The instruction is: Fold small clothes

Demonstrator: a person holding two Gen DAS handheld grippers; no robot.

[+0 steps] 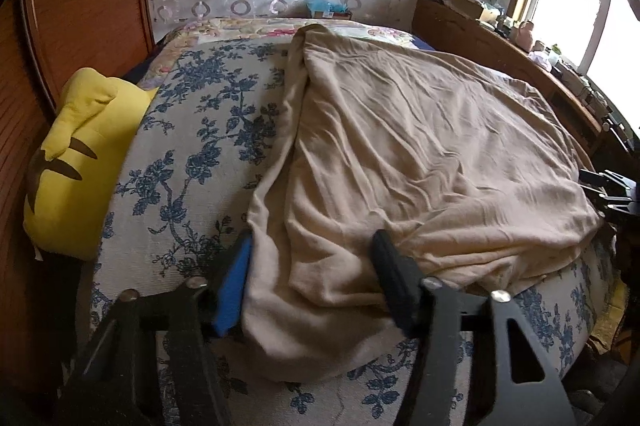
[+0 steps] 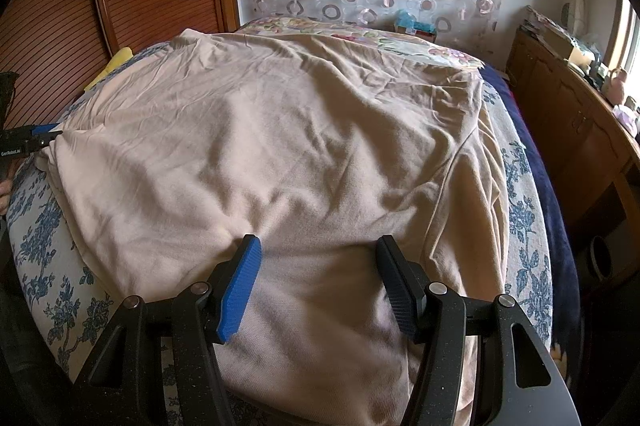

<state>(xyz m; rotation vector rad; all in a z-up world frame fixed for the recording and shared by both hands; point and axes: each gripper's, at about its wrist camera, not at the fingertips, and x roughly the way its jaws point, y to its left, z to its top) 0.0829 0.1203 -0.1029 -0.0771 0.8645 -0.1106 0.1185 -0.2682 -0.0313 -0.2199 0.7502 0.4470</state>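
Garment (image 2: pixel 280 145): a beige top spread flat on the flower-print bed (image 1: pixel 180 129), its long axis running away from both sets of jaws toward the far wall. The left gripper (image 1: pixel 312 266) straddles the near left corner, jaws parted, cloth bunched between them with neither pad visibly pressing it. The right gripper (image 2: pixel 318 266) straddles the near hem closer to the right corner, jaws likewise parted and not clamping. Judgement: both hands sit at the near edge, so the fold would carry it away from them.
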